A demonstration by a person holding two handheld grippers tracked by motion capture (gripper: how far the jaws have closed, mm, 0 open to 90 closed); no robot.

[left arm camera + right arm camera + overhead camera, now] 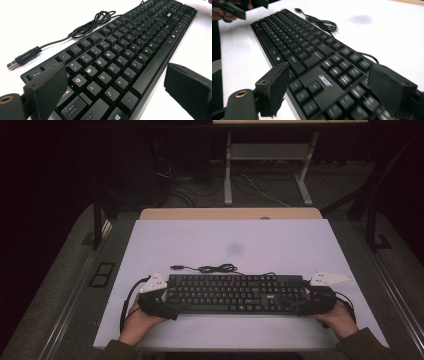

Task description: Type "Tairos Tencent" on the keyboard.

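A black keyboard (235, 293) lies lengthwise near the front of the white table (230, 240). Its cable (215, 268) coils behind it and ends in a USB plug (176, 267). My left gripper (167, 302) is at the keyboard's left end. It stands open (117, 85), one jaw over the Esc corner, the other just off the front edge by the keyboard (120, 57). My right gripper (300, 302) is at the right end, also open (332, 87), and its jaws straddle the number-pad end of the keyboard (307, 50). A hand holds each gripper.
A faint grey smudge (234, 249) marks the table behind the cable. A tan desk edge (230, 213) borders the far side. Beyond it a white desk frame (270, 170) stands over loose floor cables. The table's front edge runs just below the hands.
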